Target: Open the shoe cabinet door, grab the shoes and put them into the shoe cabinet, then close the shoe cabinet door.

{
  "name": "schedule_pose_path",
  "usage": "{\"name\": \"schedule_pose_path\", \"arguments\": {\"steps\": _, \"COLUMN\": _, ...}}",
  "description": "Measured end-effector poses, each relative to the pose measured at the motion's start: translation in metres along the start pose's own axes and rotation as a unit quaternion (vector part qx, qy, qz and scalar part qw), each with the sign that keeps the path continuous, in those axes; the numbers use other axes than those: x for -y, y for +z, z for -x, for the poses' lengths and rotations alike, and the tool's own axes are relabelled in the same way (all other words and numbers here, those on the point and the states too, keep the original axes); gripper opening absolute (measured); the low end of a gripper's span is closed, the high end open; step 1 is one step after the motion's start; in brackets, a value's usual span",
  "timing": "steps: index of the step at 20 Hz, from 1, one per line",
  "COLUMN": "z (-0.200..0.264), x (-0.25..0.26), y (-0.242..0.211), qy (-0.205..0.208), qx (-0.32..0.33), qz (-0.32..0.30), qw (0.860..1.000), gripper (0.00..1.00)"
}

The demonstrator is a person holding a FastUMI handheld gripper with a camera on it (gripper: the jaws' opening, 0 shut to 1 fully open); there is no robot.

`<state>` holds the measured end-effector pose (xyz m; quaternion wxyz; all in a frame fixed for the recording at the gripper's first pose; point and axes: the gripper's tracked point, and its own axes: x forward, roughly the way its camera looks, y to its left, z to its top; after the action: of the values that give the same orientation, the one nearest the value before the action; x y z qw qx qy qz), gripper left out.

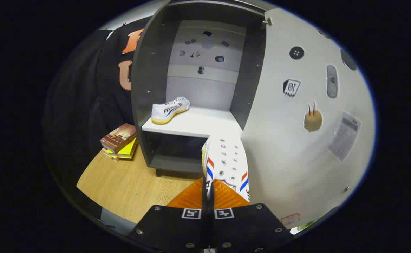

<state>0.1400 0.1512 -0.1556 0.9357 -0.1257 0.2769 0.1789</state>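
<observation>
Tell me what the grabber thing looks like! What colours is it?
The gripper has two bright orange fingers shaped like wedges, with a ridged surface. They sit on flat black plates dotted with silver screws. Near where the plates meet are two small white squares with black square patterns on them.

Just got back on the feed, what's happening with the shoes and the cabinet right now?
The cabinet door stands open. One white shoe already sits on the shelf. The tongs are shut on the second shoe, pinching its edge between the orange fingers and holding it just in front of the shelf, beside the door. It is not yet inside. A stack of books lies left of the cabinet.
</observation>
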Motion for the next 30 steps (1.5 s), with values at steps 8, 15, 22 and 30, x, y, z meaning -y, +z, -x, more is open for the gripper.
{"name": "schedule_pose_path", "arguments": {"steps": 8, "z": -0.091, "x": -0.016, "y": 0.103, "qy": 0.018, "qx": 0.045, "qz": 0.016, "qw": 0.999, "gripper": 0.00}}
{"name": "schedule_pose_path", "arguments": {"steps": 15, "z": -0.222, "x": -0.016, "y": 0.129, "qy": 0.004, "qx": 0.036, "qz": 0.047, "qw": 0.998, "gripper": 0.00}}
{"name": "schedule_pose_path", "arguments": {"steps": 22, "z": -0.292, "x": 0.001, "y": 0.118, "qy": -0.031, "qx": 0.020, "qz": 0.048, "qw": 0.998, "gripper": 0.01}}
{"name": "schedule_pose_path", "arguments": {"steps": 30, "z": -0.207, "x": -0.004, "y": 0.137, "qy": -0.018, "qx": 0.084, "qz": 0.012, "qw": 0.996, "gripper": 0.76}}
